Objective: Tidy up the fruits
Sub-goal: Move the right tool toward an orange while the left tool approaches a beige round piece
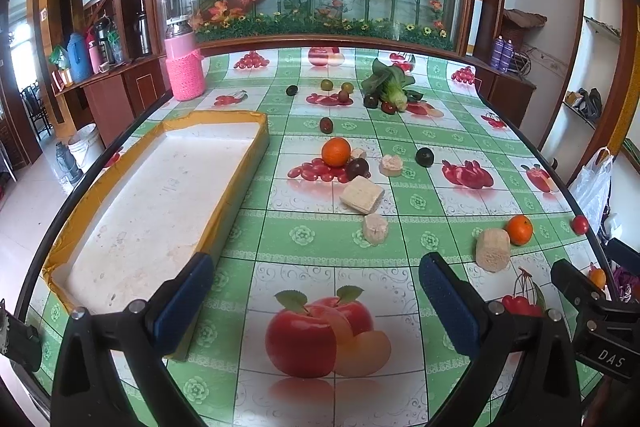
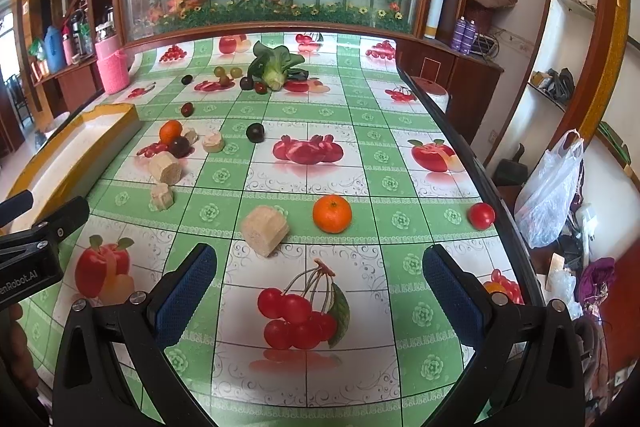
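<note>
At the bottom of both frames, your left gripper [image 1: 316, 291] and right gripper [image 2: 320, 279] hang wide apart, holding nothing. The round orange tangerine [image 2: 332, 213] sits mid-frame on the green fruit-print tablecloth [image 2: 360, 155]; the white yellow-rimmed foam tray [image 1: 160, 195] lies left.

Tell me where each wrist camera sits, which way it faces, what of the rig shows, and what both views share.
Left wrist: sits behind the open left gripper, facing across the fruit-print table toward the flower panel; the white tray lies left, the right gripper's body at the right edge.
Right wrist: sits behind the open right gripper, facing likewise; the left gripper's body shows at the left edge.
Shared: near orange, leafy vegetable.
</note>
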### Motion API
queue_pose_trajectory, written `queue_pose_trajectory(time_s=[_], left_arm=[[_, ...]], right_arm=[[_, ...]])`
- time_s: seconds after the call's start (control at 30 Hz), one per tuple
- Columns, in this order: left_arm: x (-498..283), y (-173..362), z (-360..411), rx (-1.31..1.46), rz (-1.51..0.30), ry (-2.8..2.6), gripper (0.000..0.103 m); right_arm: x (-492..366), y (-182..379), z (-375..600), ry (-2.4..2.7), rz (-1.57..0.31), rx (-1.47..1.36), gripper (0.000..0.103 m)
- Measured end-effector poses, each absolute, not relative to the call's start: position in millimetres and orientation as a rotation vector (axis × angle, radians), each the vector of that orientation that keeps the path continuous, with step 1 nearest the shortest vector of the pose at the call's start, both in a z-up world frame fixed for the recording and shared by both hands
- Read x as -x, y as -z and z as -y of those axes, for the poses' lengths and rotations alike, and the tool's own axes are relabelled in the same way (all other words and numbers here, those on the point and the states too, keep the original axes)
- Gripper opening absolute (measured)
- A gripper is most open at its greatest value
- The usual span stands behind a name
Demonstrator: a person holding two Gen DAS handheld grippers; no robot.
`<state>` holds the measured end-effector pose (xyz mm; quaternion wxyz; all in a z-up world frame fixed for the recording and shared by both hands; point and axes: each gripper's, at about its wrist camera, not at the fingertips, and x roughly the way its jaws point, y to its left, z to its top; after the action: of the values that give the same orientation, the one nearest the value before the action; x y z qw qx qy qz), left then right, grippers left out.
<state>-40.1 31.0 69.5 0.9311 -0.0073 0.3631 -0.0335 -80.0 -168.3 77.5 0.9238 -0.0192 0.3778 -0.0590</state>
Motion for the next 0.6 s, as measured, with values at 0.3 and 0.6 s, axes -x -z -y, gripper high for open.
queue_pose_trajectory(time_s=[0.3,0.6], left_arm=[[38.6,-67.8,-32.0,0.021,-0.752,0.075,0.103],[36.5,-63.3,-31.7,-0.006,-0.774,0.085,0.103]], right_arm=[[77.2,-74.2,171.3,0.127,-0.792,0.034,0.103],[68.8,-64.9,188.6,0.125,-0.837,0.032,0.103]])
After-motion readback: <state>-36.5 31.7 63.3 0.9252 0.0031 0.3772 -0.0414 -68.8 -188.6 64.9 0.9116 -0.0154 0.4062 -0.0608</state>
